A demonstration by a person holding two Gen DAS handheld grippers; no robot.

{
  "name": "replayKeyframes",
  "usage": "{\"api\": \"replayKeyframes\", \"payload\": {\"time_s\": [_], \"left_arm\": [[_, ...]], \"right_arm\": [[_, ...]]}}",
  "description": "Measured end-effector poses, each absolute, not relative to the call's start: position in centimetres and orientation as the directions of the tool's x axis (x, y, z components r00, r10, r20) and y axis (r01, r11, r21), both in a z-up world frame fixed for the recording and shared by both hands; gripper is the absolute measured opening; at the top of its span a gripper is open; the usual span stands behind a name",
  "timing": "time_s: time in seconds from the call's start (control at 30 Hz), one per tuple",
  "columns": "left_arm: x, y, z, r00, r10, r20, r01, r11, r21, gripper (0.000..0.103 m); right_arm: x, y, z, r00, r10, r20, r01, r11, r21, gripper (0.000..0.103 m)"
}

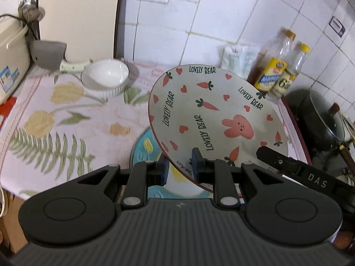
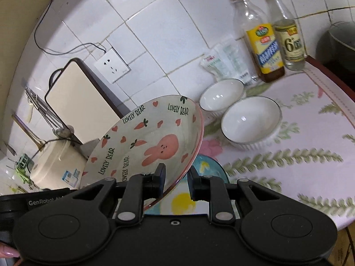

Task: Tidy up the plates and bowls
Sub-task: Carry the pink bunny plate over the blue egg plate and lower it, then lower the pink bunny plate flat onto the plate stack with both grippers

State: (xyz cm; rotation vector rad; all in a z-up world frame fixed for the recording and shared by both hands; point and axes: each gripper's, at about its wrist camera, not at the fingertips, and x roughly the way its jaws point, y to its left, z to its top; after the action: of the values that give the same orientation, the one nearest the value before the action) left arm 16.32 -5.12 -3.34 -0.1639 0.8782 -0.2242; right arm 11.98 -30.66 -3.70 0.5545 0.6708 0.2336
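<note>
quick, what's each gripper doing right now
left gripper: shut on the rim of the bunny plate.
right gripper: shut on the rim of the same plate, held tilted above the tablecloth.

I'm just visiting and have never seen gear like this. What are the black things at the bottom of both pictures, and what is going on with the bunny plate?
There is no robot here: a person holds a two-finger gripper in each hand, and each gripper carries a camera looking along its fingers. One picture is from the left gripper, the other from the right gripper. Both are shut on the rim of the same bunny plate, at different spots, holding it tilted above a flowered cloth. On the cloth lie a blue plate just below and white bowls. Two bottles stand by the tiled wall, and a dark pot sits beyond the cloth's edge.
</note>
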Motion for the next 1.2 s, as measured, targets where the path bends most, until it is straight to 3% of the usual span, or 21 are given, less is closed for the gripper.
{"api": "replayKeyframes", "payload": {"time_s": [0.6, 1.2], "left_arm": [[14.9, -5.3, -9.0, 0.516, -0.259, -0.817, 0.112, 0.966, -0.235, 0.019], [16.9, -4.6, -10.6, 0.459, -0.294, -0.839, 0.108, 0.955, -0.276, 0.019]], "right_arm": [[9.9, -30.9, -8.9, 0.665, 0.381, -0.642, 0.063, 0.828, 0.557, 0.026], [11.3, -29.1, -9.1, 0.627, 0.317, -0.712, 0.068, 0.888, 0.455, 0.027]]}}
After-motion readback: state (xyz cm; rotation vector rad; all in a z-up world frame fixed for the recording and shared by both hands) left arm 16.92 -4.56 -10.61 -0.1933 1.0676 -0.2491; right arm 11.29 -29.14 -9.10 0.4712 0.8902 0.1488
